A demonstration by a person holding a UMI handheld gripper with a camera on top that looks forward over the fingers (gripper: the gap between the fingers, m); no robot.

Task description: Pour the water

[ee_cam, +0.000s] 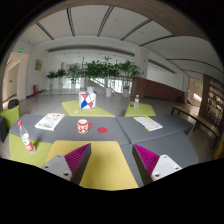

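The gripper (111, 160) holds nothing, its fingers spread apart above a yellow mat (108, 168) on a grey table (150, 130). Bare tabletop lies just ahead. Beyond stands a red-and-white cup (83, 125), contents unseen, with a small bottle (136, 102) farther off.

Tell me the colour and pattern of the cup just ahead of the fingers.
The cup is white with red markings, best seen in the gripper view.

Gripper (111, 163): two fingers in view, at about 7 and 5 o'clock. Each finger was a grey, angular, wedge-like block tapering toward its tip. Inner faces carried magenta pads (78, 155) with a fine ribbed or striped texture. Outer faces were plain grey, no markings legible. No cables, screws or sleeve were visible.
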